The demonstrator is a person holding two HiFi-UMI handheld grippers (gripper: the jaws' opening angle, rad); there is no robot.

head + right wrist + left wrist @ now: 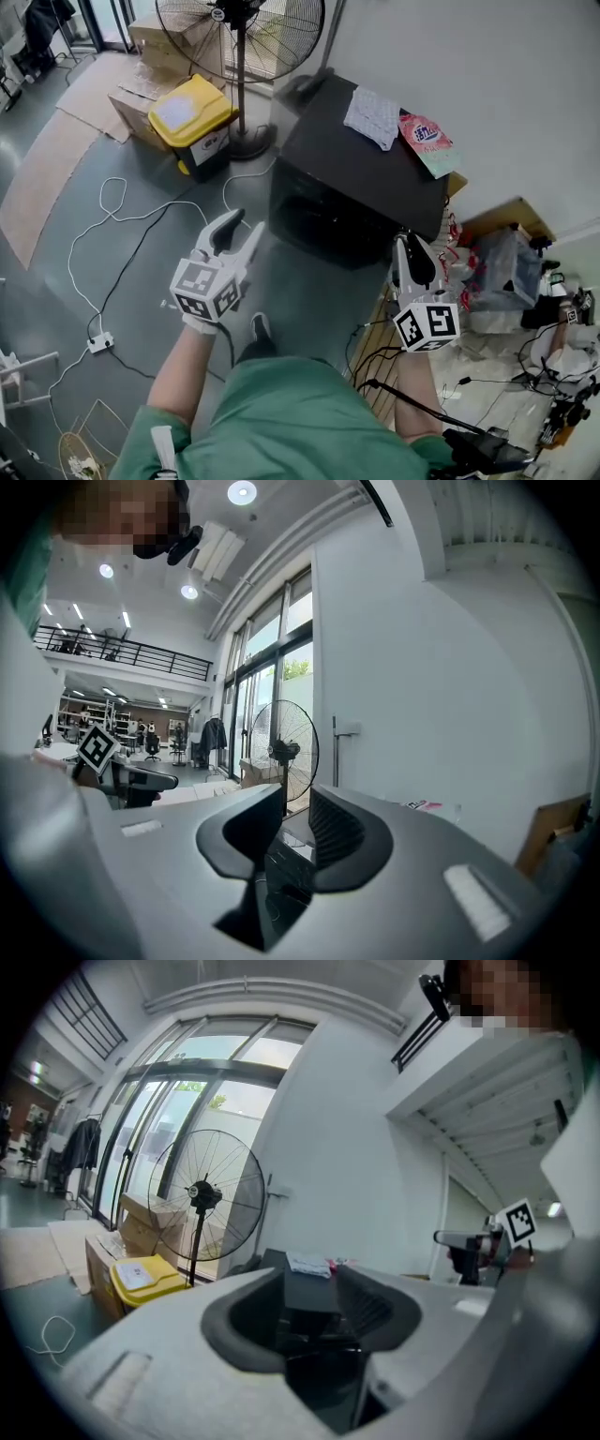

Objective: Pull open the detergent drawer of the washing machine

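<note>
The black washing machine (361, 183) stands against the white wall, ahead of both grippers; its front is dark and I cannot make out the detergent drawer. A checked cloth (373, 116) and a pink detergent packet (428, 142) lie on its top. My left gripper (239, 228) hangs over the floor, left of the machine's front corner, shut and empty. My right gripper (409, 246) is near the machine's right front corner, also shut with nothing in it. Neither touches the machine. In the left gripper view the machine (305, 1288) shows between the jaws of that gripper (314, 1324).
A standing fan (239, 37), a yellow bin (194, 117) and cardboard boxes (150, 42) stand left of the machine. White cable (141, 216) and a power strip (100, 343) lie on the floor at left. Bags and clutter (506, 267) crowd the right side.
</note>
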